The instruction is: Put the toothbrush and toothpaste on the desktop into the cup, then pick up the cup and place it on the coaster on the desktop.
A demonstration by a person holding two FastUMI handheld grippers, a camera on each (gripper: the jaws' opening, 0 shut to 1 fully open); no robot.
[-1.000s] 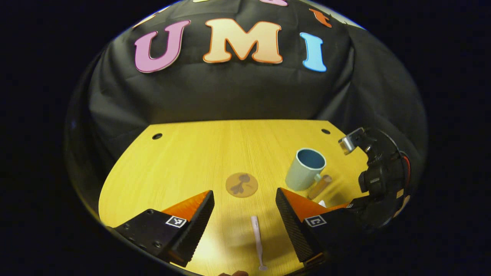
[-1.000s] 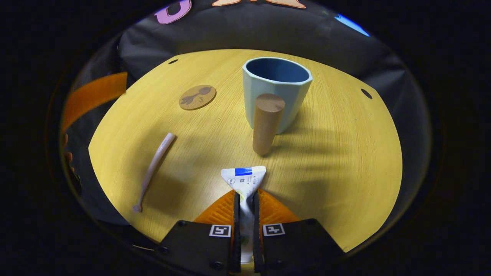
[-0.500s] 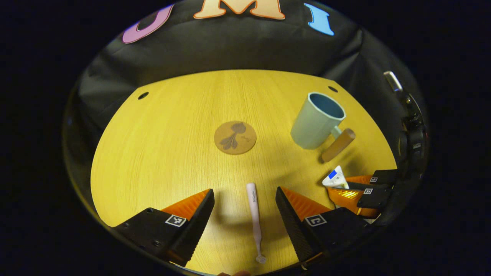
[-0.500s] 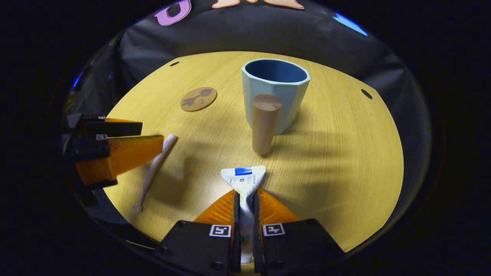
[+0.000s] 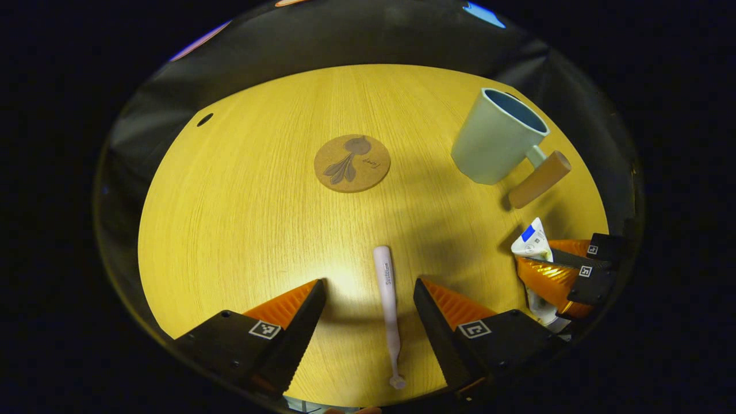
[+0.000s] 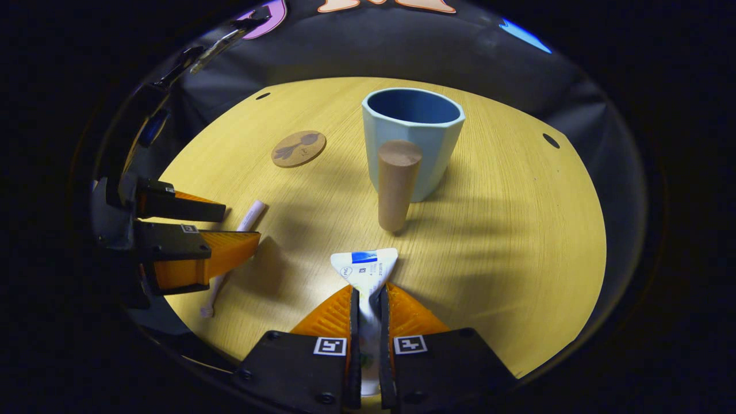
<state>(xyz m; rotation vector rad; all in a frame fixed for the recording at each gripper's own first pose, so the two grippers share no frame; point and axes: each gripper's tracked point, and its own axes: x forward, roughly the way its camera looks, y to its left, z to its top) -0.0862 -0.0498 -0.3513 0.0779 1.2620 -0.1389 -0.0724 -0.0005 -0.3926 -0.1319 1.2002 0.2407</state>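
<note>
**Left gripper drops over the toothbrush as the right keeps its hold on the toothpaste**

Nearest us, our left gripper has come down in the last second, and its fingers, spread wide, now straddle the toothbrush without touching it; a second ago they hung well above it. The toothbrush lies flat on the desktop, on our side of the coaster. Our right gripper has not moved, its fingers pressed tight on the toothpaste, whose flat end pokes forward toward the cup. The cup stands upright and empty to the right of the coaster, its wooden handle turned toward the toothpaste. We judge the toothbrush grasp is next: close, lift, then both items go into the cup. Nothing is in the cup yet.
</note>
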